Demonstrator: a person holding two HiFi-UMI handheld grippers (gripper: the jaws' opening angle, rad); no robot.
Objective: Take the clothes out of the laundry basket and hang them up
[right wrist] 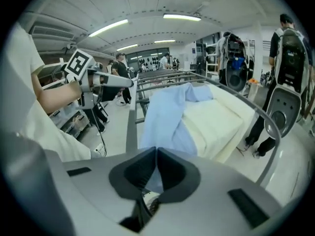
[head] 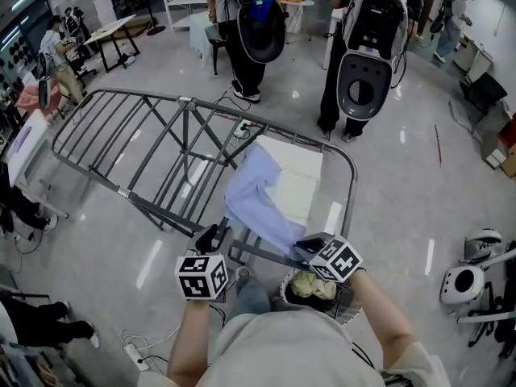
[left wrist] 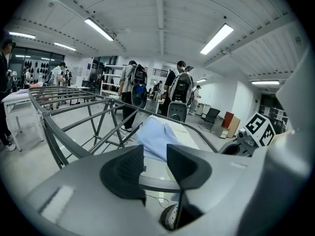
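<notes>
Pinching the near hem of the light-blue shirt, your right gripper has its jaws closed on the cloth. The shirt lies draped over the drying rack, beside a cream garment. Your left gripper holds its jaws apart, with a rack rail crossing the gap. The laundry basket sits at your feet, holding pale clothes.

Head view looked steeply down; both gripper views, close in, faced twelve o'clock, sharing the blue garment.

No readable text, label, brand, number or sign in any view.
</notes>
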